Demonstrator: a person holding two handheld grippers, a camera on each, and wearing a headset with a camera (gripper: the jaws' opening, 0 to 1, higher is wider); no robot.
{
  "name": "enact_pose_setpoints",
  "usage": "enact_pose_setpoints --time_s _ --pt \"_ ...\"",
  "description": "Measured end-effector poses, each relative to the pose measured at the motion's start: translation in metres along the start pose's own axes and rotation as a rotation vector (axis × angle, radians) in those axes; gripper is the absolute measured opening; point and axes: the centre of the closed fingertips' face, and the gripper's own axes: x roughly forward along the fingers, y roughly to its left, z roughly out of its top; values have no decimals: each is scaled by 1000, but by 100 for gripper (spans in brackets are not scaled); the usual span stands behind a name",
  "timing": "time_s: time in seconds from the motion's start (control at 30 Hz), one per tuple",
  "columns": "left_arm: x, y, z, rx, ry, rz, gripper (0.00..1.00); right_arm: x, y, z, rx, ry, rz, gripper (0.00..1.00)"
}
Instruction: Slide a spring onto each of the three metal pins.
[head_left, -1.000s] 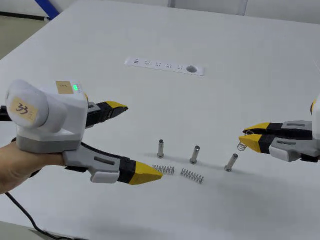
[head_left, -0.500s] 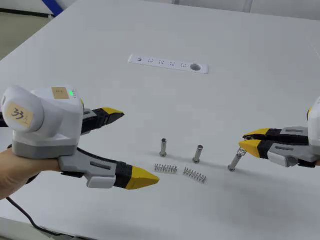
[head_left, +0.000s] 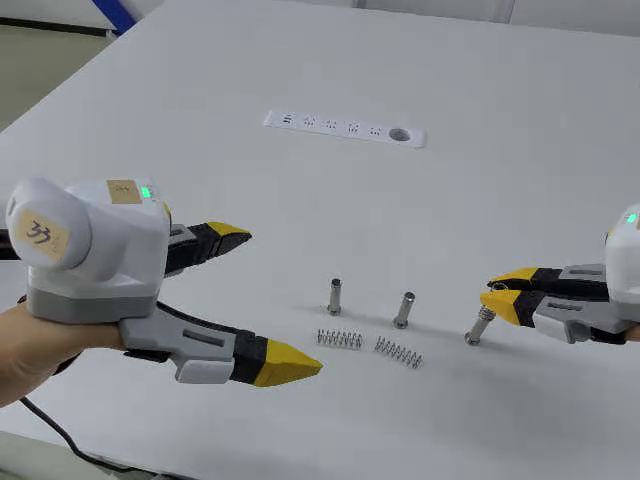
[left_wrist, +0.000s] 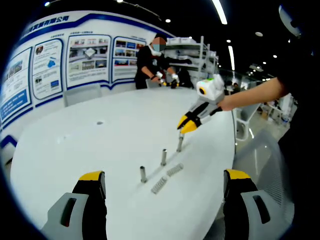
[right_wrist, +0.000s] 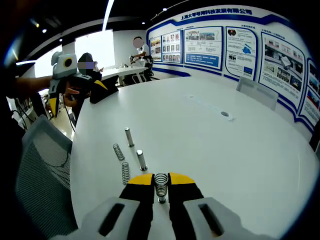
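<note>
The right gripper (head_left: 493, 290) is pinching the held spring (right_wrist: 160, 185) between its yellow tips, with the jaws drawn narrow around the coil. The held spring is showing as a short, bright steel coil. In the right gripper view its long axis is running upright, in line with the right-hand pin (head_left: 480, 328) directly beneath it. Its lower end is sitting at that pin's top. Whether the coil is already surrounding the shaft cannot be told.

The pins are showing as short silver cylinders, all three standing upright on the white table (head_left: 300, 180). In the head view they are forming a row running from 9 to 3 o'clock: the left-hand pin (head_left: 335, 295), the middle pin (head_left: 404, 309), then the right-hand pin.

The first loose spring (head_left: 339, 339) and the second loose spring (head_left: 398, 351) are lying flat at 6 o'clock of the left-hand and middle pins. They are near those pins but apart from them, and their long axes are running roughly from 9 to 3 o'clock.

The left gripper (head_left: 285, 300) is hovering at 9 o'clock of the row, jaws spread wide and gripping nothing.

A white power strip (head_left: 345, 128) is lying at 12 o'clock, well apart from the pins.
</note>
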Motion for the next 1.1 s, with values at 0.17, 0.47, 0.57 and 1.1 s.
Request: enact_pose_setpoints --time_s 0.17,0.47,0.57,1.1 --pt "2 -3 -4 15 17 -1 99 4 2 -7 -10 20 -4 11" --pt "-4 4 -6 -5 17 10 98 15 0 -20 -25 43 -16 11" --pt "-4 6 -7 -8 20 15 98 18 -1 -24 -39 51 -20 11" --pt "-4 8 -12 -28 16 23 95 29 -6 -39 -40 85 -33 12"
